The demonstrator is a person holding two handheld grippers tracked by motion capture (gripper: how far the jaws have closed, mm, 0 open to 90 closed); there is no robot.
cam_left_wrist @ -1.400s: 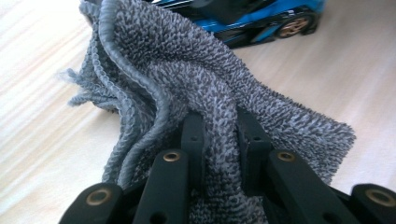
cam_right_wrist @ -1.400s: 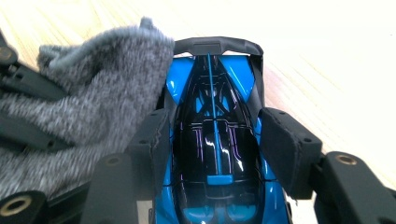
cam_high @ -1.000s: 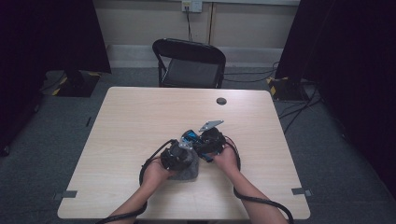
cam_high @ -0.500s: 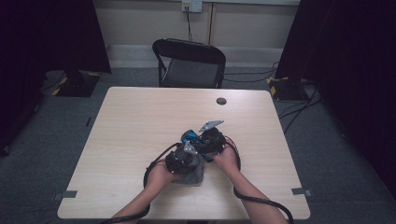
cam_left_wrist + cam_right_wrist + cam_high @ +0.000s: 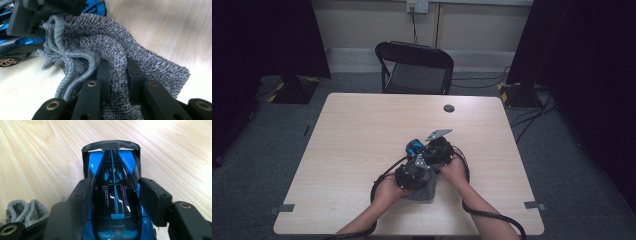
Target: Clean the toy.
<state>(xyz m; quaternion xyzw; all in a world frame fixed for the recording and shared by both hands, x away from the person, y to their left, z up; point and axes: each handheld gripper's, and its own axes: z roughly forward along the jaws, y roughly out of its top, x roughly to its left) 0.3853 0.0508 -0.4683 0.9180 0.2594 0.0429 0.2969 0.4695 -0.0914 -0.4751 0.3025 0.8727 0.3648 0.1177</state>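
Pinching grey cloth (image 5: 117,57) — left claw (image 5: 117,75) shut tight.

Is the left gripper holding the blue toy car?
No, the left gripper is clamped on a grey cloth; the toy car sits between the right gripper's jaws.

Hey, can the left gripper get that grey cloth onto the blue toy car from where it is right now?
Probably yes. The left gripper has its jaws pinched on the grey cloth, whose far end already lies against the blue toy car. The right gripper clamps the car's sides, so those flanks are covered.
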